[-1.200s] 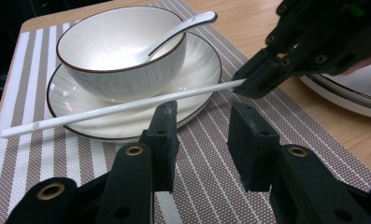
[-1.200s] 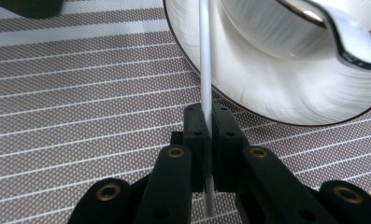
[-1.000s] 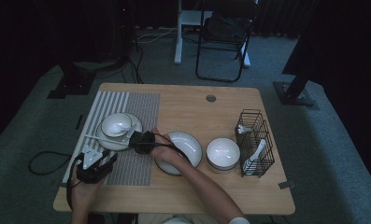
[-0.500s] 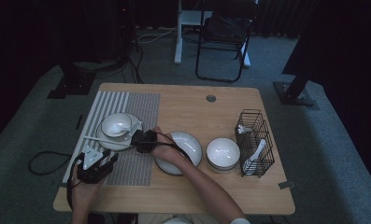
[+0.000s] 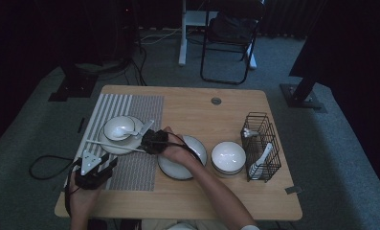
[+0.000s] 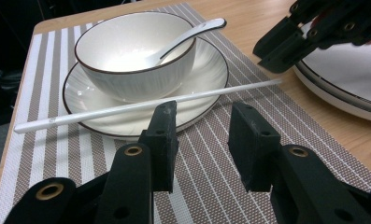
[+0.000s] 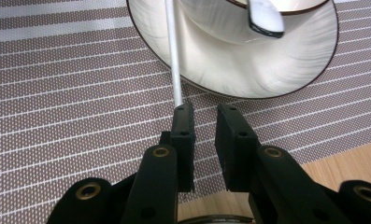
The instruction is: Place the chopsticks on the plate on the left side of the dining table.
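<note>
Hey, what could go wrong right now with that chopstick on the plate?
1. The chopstick lies loose across the plate rim; the right gripper, whose jaws have just been opening, has an end at its left jaw and may nudge it off.
2. The spoon leans in the bowl; a bump might tip it out.
</note>
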Motion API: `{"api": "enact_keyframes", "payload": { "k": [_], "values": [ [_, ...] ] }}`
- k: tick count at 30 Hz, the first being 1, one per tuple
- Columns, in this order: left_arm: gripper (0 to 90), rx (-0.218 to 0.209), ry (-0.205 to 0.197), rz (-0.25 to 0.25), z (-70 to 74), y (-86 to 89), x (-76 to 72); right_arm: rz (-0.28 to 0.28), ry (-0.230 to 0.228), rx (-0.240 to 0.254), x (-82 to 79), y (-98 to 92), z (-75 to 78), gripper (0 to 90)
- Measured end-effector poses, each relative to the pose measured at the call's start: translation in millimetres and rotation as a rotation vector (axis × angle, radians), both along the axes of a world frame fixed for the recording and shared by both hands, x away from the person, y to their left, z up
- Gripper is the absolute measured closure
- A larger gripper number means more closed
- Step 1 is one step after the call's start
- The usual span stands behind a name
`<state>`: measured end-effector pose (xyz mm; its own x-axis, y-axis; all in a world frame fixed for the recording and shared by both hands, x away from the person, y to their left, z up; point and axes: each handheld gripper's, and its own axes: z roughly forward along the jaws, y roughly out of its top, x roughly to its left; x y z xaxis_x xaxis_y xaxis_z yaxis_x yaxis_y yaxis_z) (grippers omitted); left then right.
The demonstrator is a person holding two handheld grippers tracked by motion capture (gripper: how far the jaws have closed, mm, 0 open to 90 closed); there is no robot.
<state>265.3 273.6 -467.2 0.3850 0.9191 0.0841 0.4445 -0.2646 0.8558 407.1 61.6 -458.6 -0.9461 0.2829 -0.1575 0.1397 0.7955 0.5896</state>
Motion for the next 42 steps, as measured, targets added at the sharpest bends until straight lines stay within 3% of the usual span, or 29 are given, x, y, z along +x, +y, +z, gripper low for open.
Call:
{"api": "enact_keyframes", "payload": {
  "k": [3,9,15,20,35,42],
  "values": [
    [63.2,-0.004,0.002,0.007,-0.9,1.3,-1.6,0.011,0.025,0.020,0.2,-3.0,1.4,76.0],
    [63.0,-0.004,0.012,0.013,-3.2,3.4,-5.3,0.049,0.047,-0.019,-3.2,-1.3,-6.9,74.1],
    [63.0,-0.010,0.014,0.022,-4.1,6.2,-7.3,0.016,0.022,-0.068,0.2,-1.5,-13.8,81.7],
    [62.9,-0.010,0.022,0.021,-6.4,6.6,-7.6,-0.006,0.022,-0.066,3.6,-5.4,-14.4,84.3],
    [62.5,-0.013,0.024,0.015,-7.2,4.6,-7.3,-0.045,0.000,-0.060,8.8,-7.8,-14.8,83.9],
    [62.3,-0.020,0.025,0.008,-5.6,2.6,-6.7,-0.051,-0.031,-0.061,-0.5,-9.9,-12.3,80.3]
  ]
}}
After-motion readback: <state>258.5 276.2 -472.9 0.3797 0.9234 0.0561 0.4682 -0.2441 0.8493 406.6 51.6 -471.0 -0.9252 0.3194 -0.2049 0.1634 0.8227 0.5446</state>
